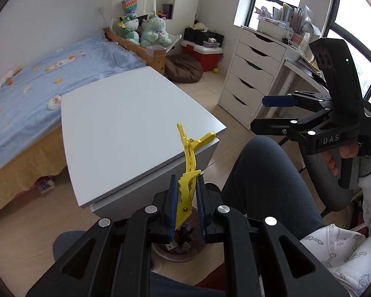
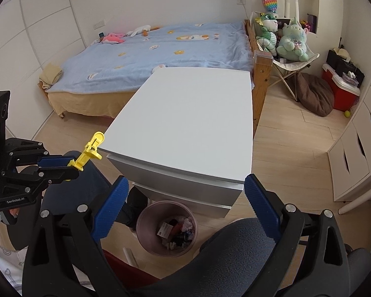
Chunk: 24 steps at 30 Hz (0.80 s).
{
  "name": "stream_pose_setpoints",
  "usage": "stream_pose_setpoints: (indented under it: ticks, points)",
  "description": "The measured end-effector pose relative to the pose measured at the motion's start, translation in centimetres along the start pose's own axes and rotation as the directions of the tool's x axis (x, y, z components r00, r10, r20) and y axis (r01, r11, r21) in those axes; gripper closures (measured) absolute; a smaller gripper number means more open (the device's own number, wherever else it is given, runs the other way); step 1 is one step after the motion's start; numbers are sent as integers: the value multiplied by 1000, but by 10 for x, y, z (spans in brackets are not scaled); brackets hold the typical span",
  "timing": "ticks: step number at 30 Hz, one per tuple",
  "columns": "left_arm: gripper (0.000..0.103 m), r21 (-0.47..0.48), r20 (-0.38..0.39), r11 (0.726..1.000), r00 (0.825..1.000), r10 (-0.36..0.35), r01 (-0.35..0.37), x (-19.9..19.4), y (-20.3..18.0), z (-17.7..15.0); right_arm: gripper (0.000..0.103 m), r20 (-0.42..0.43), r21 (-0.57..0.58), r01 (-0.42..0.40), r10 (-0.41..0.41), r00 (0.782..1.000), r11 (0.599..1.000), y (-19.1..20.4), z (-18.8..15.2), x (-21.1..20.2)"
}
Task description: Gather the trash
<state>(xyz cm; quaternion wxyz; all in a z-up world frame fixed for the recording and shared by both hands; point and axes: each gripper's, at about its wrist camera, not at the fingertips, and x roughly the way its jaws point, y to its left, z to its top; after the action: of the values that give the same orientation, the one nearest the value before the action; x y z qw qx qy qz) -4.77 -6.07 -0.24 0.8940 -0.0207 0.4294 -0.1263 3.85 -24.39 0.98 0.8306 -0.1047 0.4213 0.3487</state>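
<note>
Blue-padded fingers of my left gripper sit closest to the lens, clamped on a yellow clip. It stands nearly upright between the pads, its long end reaching up across the near corner of the white desk. Below the fingers, partly hidden by them, I see the pink bin on the floor with scraps inside.

From the right wrist, my right gripper has its fingers wide apart, holding nothing, raised over the bin, which stands on the floor against the front of the desk and holds paper and dark bits of trash. My left gripper shows at the left edge with the clip poking out beside the desk corner. My knee, in grey trousers, is just right of the bin. Behind the desk lies the bed with its blue cover.
</note>
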Motion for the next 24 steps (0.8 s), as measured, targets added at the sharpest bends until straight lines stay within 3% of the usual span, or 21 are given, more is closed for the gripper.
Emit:
stream_pose_setpoints:
  ticks: [3, 4, 5, 8, 9, 13, 24]
  points:
    - [84, 0, -6, 1000, 1000, -1, 1, 2, 1, 0, 10, 4, 4, 0, 0, 1000, 1000, -2, 1, 0]
    - [77, -2, -10, 1000, 1000, 0, 0, 4, 2, 0, 10, 5, 5, 0, 0, 1000, 1000, -1, 0, -1]
    - [53, -5, -9, 1000, 1000, 2, -2, 4, 3, -1, 10, 6, 5, 0, 0, 1000, 1000, -1, 1, -1]
    - [17, -29, 3, 1000, 1000, -1, 1, 6, 7, -1, 10, 5, 5, 0, 0, 1000, 1000, -1, 1, 0]
    - [13, -36, 8, 999, 1000, 8, -7, 6, 9, -1, 10, 4, 6, 0, 0, 1000, 1000, -1, 1, 0]
    - [8, -61, 4, 998, 999, 32, -32, 9, 15, -2, 8, 2, 8, -6, 6, 1000, 1000, -1, 1, 1]
    - [8, -138, 43, 988, 997, 69, -63, 4, 36, 3, 5, 4, -6, 4, -4, 1000, 1000, 8, 11, 9]
